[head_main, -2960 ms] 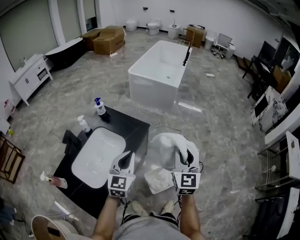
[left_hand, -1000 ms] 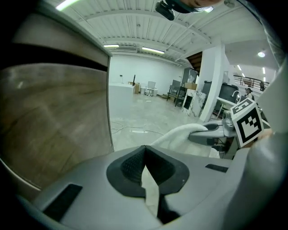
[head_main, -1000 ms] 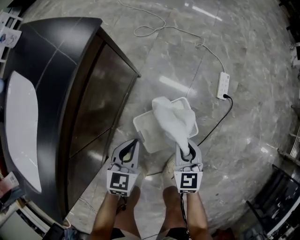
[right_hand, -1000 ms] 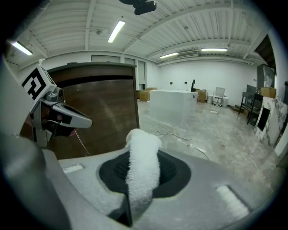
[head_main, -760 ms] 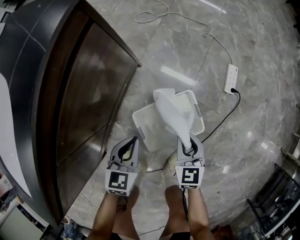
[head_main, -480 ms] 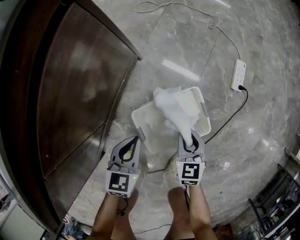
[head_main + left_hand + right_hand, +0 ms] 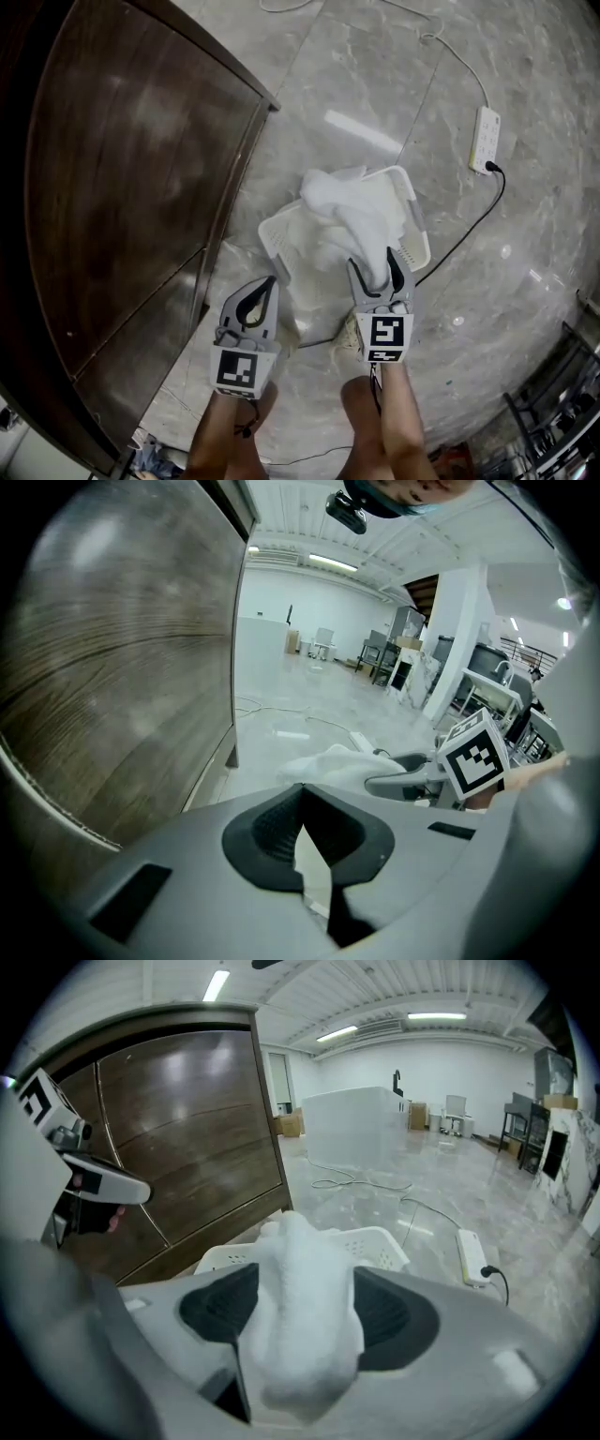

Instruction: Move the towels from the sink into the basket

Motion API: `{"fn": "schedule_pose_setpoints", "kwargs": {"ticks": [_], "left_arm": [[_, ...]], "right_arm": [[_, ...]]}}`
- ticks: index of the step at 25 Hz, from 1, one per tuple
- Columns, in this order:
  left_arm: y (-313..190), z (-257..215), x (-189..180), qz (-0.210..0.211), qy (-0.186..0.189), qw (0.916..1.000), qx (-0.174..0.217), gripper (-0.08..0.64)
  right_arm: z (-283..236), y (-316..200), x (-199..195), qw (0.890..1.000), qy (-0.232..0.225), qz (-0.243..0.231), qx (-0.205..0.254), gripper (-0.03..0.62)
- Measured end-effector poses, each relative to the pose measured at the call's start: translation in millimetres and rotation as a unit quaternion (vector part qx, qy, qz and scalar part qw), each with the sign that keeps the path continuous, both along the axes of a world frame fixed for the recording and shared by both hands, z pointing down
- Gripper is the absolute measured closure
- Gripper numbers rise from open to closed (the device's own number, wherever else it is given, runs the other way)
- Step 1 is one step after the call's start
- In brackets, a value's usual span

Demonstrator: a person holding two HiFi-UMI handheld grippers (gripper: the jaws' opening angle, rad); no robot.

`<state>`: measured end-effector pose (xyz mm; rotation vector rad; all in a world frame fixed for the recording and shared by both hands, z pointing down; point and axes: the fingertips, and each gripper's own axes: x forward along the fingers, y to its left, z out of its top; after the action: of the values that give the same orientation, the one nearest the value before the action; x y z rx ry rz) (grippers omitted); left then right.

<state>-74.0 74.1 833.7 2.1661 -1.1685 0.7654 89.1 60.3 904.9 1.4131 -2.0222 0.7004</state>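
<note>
A white towel [image 7: 352,211] lies heaped in the white plastic basket [image 7: 277,239] on the floor, its near end trailing up between the jaws of my right gripper [image 7: 376,265]. Those jaws are opening and stand spread apart, no longer pinching the cloth. In the right gripper view the towel [image 7: 305,1316] fills the gap between the pads, with the basket [image 7: 375,1241] behind it. My left gripper [image 7: 265,286] hovers left of the basket, shut and empty. In the left gripper view, the towel [image 7: 328,761] and the right gripper [image 7: 412,780] show ahead.
The dark wooden vanity cabinet [image 7: 122,169] rises close on the left. A white power strip [image 7: 486,141] with a black cable lies on the marble floor to the right of the basket. A white bathtub [image 7: 352,1129] stands further off. The person's legs are below the grippers.
The towel has sunk from hanging above the basket to lying in it. The right jaws, shut on its end before, have spread apart. The left gripper has stayed shut.
</note>
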Motion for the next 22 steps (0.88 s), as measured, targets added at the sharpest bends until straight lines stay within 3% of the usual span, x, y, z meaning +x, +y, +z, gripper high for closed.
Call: {"fn": "schedule_pose_setpoints", "kwargs": {"ticks": [1,4,8,12,18,22], "left_arm": [[1.0,0.1,0.2,0.008,-0.001,1.0,0.006,0.551],[1.0,-6.5,2.9,0.003,0.001,1.0,0.002,0.551],[0.2,-25.7,5.8,-0.003,0.006,1.0,0.001,0.551],[-8.1,-47.5,4.2,0.025,-0.002,0.9988,0.042,0.551],[-15.7,-115.6,5.7,0.03,-0.001,0.9975,0.064,0.551],[-29.2,-168.4,10.9,0.032,0.004,0.9953,0.092,0.551]], "right_arm": [[-0.6,0.2,0.2,1.0,-0.003,0.004,0.0,0.262],[-6.5,0.9,0.4,1.0,-0.001,0.005,0.003,0.23],[-24.4,1.4,-0.9,1.0,0.0,0.004,0.005,0.23],[-49.8,-7.2,0.2,1.0,0.002,0.001,0.013,0.23],[-121.6,-11.5,-0.8,1.0,-0.007,-0.013,0.022,0.232],[-181.6,-21.3,6.2,0.999,-0.012,-0.002,0.049,0.272]]}}
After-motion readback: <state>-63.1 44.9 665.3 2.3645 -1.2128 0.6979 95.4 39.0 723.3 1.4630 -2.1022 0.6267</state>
